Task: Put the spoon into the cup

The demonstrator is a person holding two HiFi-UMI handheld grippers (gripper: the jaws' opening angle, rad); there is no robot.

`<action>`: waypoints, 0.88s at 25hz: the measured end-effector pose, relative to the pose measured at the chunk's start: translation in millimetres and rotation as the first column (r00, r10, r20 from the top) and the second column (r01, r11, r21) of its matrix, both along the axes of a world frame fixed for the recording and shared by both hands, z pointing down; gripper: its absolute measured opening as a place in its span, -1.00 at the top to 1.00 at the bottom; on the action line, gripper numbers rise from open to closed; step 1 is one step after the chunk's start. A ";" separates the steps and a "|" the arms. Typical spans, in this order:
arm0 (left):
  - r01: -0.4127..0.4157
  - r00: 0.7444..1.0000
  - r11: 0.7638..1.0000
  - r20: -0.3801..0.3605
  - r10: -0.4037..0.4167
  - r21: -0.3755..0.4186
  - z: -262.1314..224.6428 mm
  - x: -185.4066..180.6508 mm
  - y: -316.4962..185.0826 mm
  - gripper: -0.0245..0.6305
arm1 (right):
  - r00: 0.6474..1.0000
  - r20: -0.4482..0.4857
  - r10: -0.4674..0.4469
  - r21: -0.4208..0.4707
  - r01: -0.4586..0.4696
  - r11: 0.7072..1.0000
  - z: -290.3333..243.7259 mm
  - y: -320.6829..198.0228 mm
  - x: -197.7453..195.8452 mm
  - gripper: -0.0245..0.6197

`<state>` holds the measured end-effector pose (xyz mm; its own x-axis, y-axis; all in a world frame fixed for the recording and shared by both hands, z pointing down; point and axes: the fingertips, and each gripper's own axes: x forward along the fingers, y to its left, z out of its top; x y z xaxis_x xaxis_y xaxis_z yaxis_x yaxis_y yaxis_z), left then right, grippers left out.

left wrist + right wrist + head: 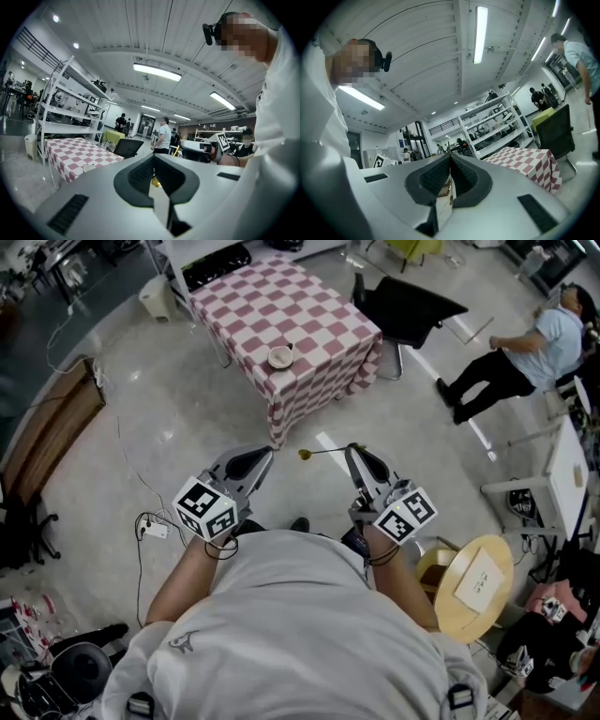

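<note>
Closest to me, my right gripper [353,449] pinches the spoon [307,455], my left gripper [266,455] is closed empty, and the cup [280,357] at upper centre, well apart, awaits it.

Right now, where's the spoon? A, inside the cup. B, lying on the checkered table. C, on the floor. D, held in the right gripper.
D: the right gripper is shut on the handle of the spoon, whose bowl sticks out sideways, well short of the cup standing on the checkered table.
</note>
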<state>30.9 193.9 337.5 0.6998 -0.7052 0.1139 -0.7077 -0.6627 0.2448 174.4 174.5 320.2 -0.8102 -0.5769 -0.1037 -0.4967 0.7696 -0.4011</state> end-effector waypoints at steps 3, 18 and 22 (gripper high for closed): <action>-0.001 1.000 1.000 -0.002 0.001 -0.007 1.4 9.6 -11.6 0.88 | 1.000 0.014 0.004 0.000 -0.004 1.000 -2.3 -12.5 9.8 0.82; -0.060 0.998 0.998 -0.011 0.060 -0.015 8.4 11.7 -72.1 0.88 | 0.999 0.025 0.023 -0.021 -0.022 1.000 2.7 -55.7 -4.6 0.82; -0.082 0.997 0.996 -0.013 0.082 -0.017 12.4 -0.8 -96.6 0.88 | 0.999 0.022 0.043 -0.021 -0.043 0.999 3.7 -76.9 -16.5 0.82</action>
<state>30.1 97.3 349.9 0.7565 -0.6434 0.1172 -0.6482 -0.7137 0.2654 158.0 97.6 323.8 -0.7823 -0.6133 -0.1090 -0.5200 0.7393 -0.4279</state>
